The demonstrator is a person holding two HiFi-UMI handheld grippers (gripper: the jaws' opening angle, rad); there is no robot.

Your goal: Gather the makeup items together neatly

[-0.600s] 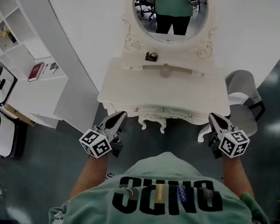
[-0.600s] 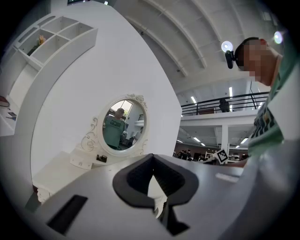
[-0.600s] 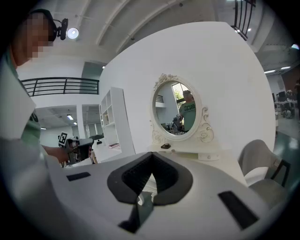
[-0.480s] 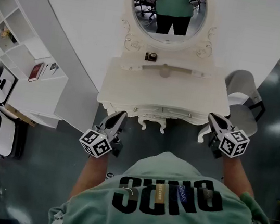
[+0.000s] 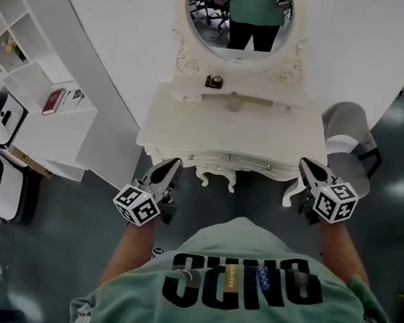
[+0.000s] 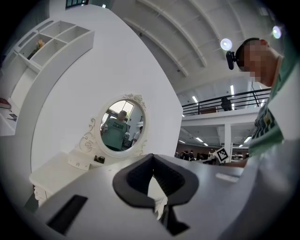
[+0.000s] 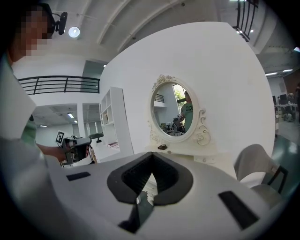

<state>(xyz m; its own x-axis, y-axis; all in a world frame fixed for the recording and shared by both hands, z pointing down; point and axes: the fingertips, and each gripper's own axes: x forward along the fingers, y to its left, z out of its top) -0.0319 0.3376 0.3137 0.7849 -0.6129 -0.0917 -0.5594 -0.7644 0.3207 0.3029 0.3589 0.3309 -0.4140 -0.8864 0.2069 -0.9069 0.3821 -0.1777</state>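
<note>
Person, lower centre of frame: green shirt [image 5: 240, 307] with black block lettering [image 5: 241, 277] across it. The left gripper [image 5: 172, 164] and right gripper [image 5: 306, 166] have grey bodies and black ribbed pads [image 6: 136, 176]; each bears a white cube [image 5: 136, 206] with black square markers.

One small dark makeup item [image 5: 214, 82] showing, upper middle of the head view: squarish, black, with a pale spot on top. It's sitting flat on the white ledge [image 5: 272, 103] just under the oval mirror [image 5: 241, 11], a touch left of centre. It's a tiny dark speck [image 6: 99, 159] left of centre in the left gripper view, and mid-frame [image 7: 162, 147] in the right gripper view
</note>
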